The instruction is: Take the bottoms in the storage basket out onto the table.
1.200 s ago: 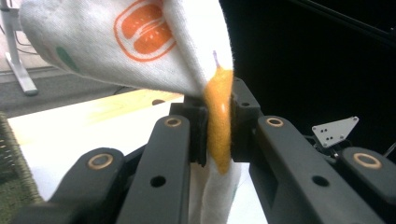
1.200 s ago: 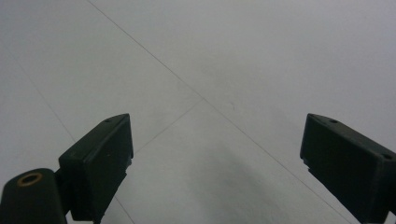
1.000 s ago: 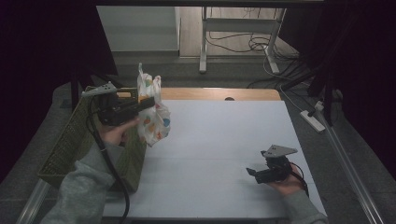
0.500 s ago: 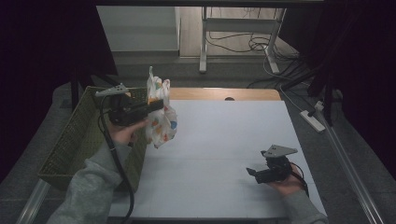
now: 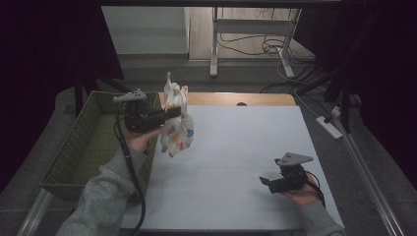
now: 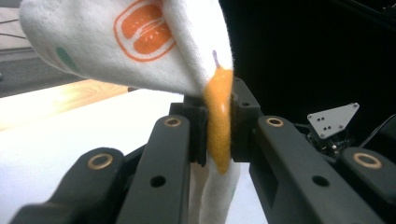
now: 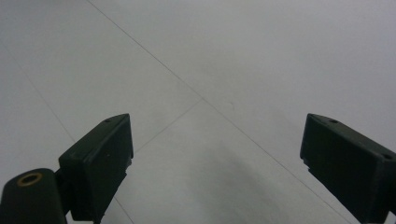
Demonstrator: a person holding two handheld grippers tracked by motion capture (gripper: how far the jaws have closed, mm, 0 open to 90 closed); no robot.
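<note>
A white cloth (image 5: 178, 129) printed with orange and green shapes hangs above the table's left edge. My left gripper (image 5: 173, 112) is shut on it, held level and pointing right. In the left gripper view the two black jaws pinch an orange patch of the cloth (image 6: 218, 130), with the rest of the fabric bunched above and trailing below. At the front right of the white table (image 5: 246, 142), a hand holds my right gripper (image 5: 264, 181) low, pointing left. In its own view my right gripper (image 7: 224, 163) stands open with bare table between its fingers.
A green woven basket (image 5: 83, 147) stands beside the table on the left, right by the left forearm. The right gripper's grey plate (image 6: 334, 119) shows beyond the left jaws. A table frame, cables and a power strip (image 5: 330, 127) lie on the floor behind.
My left gripper has carried the cloth to the right, from over the basket's edge out over the table, and slightly down. The right gripper has stayed where it was.
</note>
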